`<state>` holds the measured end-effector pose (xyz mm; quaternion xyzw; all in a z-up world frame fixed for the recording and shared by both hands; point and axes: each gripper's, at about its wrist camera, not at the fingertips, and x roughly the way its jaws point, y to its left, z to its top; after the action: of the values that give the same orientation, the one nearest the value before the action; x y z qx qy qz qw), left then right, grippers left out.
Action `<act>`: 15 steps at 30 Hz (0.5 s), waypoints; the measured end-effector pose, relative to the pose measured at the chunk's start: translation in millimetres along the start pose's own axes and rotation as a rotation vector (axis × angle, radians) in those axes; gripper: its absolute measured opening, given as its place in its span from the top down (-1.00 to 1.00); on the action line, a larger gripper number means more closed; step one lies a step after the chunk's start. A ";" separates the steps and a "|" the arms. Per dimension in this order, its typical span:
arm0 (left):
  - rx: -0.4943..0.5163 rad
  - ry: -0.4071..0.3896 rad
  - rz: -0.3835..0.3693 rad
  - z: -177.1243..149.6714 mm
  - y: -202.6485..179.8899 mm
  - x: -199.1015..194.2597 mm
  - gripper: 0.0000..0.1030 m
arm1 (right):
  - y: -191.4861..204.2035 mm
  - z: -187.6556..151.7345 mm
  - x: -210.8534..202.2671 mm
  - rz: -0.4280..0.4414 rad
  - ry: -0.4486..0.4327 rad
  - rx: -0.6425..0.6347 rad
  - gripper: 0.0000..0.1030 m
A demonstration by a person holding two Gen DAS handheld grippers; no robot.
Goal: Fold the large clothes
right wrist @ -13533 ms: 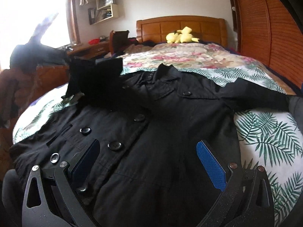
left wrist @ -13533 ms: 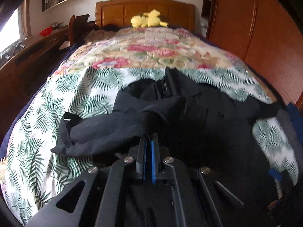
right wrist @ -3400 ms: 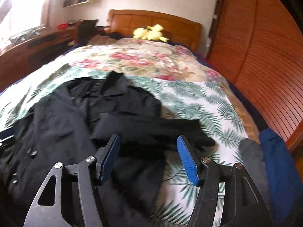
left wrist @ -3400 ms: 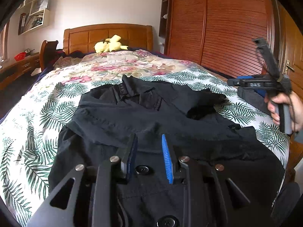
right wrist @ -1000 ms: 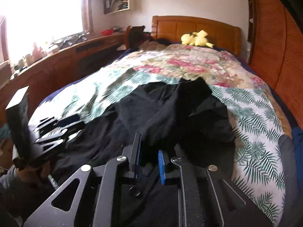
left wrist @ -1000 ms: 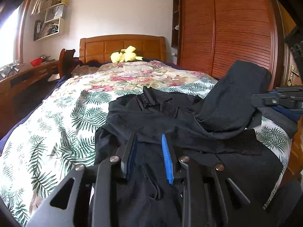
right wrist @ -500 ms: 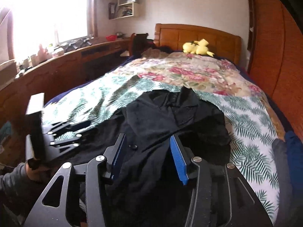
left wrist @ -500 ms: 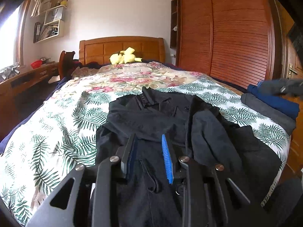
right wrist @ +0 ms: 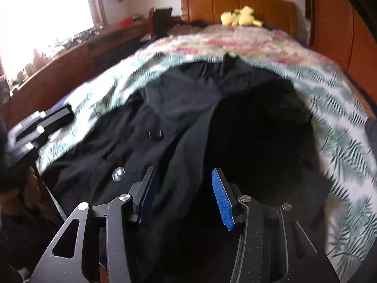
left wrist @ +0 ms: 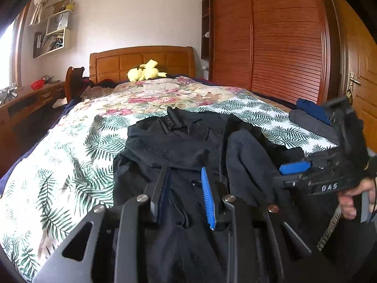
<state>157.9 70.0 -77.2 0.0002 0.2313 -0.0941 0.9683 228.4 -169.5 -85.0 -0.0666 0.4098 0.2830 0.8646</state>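
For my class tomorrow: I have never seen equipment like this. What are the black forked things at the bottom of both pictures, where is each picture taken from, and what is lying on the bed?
There is no robot here. A person holds a two-finger tool in each hand, and each tool carries a wide-angle camera looking along its fingers. One picture comes from the left gripper, the other from the right gripper. Both stand open and hold nothing.

On the bed, which has a leaf-print cover, lies a black coat with buttons, its sides already folded inward. A yellow plush toy sits by the headboard. In the left picture the person's right hand shows, gripping the other tool.
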 end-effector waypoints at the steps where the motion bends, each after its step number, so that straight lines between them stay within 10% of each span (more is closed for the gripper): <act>1: -0.001 0.004 0.003 -1.7 1.5 -0.9 0.52 | -1.1 -4.9 4.4 0.005 0.013 0.006 0.07; 5: -0.005 0.018 0.031 -11.4 12.7 -6.0 0.52 | -3.5 -17.1 16.2 0.056 0.057 0.029 0.78; 15: -0.039 -0.003 0.076 -19.5 41.5 -25.4 0.52 | 35.9 18.4 -12.7 0.220 -0.044 0.072 0.92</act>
<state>134.5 116.3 -84.9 -0.0098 0.2313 -0.0526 0.9714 214.8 -138.8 -59.3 0.0162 0.4054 0.3627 0.8389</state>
